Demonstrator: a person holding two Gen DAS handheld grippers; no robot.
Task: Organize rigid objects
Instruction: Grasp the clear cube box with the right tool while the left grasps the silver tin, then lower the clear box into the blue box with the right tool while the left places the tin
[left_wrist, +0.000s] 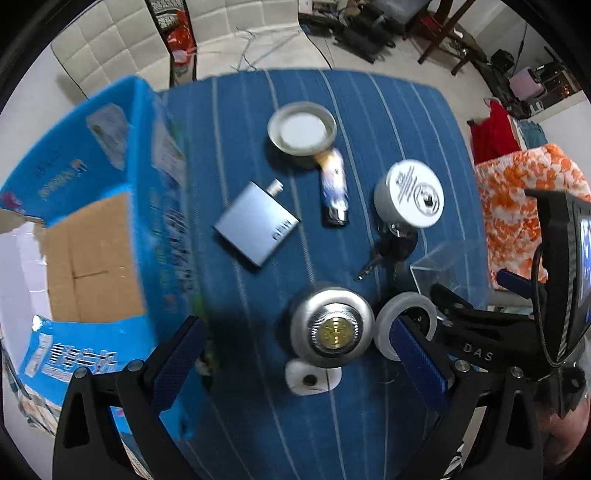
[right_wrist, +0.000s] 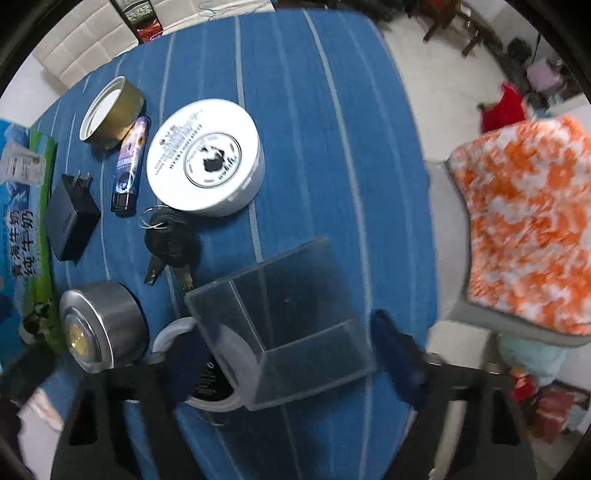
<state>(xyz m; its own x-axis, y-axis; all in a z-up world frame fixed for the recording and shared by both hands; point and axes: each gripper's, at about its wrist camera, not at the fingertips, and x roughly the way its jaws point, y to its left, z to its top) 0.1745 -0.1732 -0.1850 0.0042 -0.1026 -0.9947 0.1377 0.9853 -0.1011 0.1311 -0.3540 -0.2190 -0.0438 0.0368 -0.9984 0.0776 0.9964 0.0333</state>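
Worktop (left_wrist: 369, 110): blue cloth, thin pale stripes.
Room: pale tiled floor (left_wrist: 258, 44), orange-white blanket (right_wrist: 524, 221).
Clear box (right_wrist: 295, 325): rigid, square, between right hand-held gripper (right_wrist: 291, 354) fingers, spread, untouched.
Left hand-held gripper (left_wrist: 295, 369): spread above round metal tin (left_wrist: 330, 325).
Carton (left_wrist: 92, 240): blue cardboard, open.

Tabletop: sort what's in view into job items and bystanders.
Job items: clear box, keys, white tin, lighter, charger, silver tin, tape roll, gold lid, carton.

Bystanders: orange blanket, red cloth, chair.
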